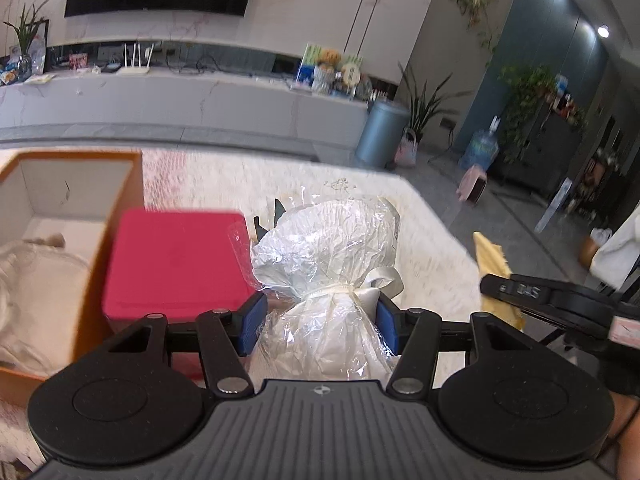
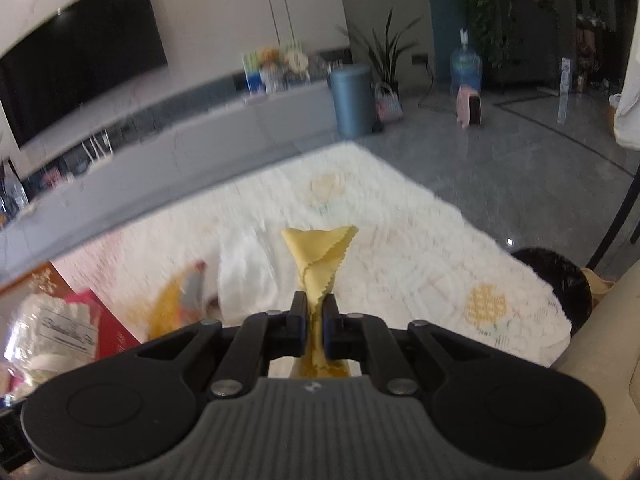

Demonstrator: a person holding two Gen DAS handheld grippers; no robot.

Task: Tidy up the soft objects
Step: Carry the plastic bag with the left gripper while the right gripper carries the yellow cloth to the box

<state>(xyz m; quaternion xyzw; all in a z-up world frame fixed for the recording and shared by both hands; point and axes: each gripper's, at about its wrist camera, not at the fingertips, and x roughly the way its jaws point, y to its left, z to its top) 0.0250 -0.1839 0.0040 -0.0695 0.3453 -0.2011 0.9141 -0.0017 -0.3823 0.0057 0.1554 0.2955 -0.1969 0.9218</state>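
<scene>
Between your left tongs [image 1: 320, 320] sits a plastic-wrapped bundle [image 1: 326, 248] tied with a white ribbon; the blue pads [image 1: 251, 324] stand rather wide and press on its neck from both sides, above the white carpet [image 1: 432, 248], just beside a red box [image 1: 176, 264]. Your right tongs [image 2: 315, 310] are pressed almost together, pinching a yellow cloth [image 2: 320, 252] with a zigzag edge, also above the carpet.

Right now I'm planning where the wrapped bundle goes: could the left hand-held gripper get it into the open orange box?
Probably yes. The left hand-held gripper holds the plastic-wrapped bundle, and the orange box stands open-topped just to its left. Only the red box sits between them, low enough to pass over.
</scene>
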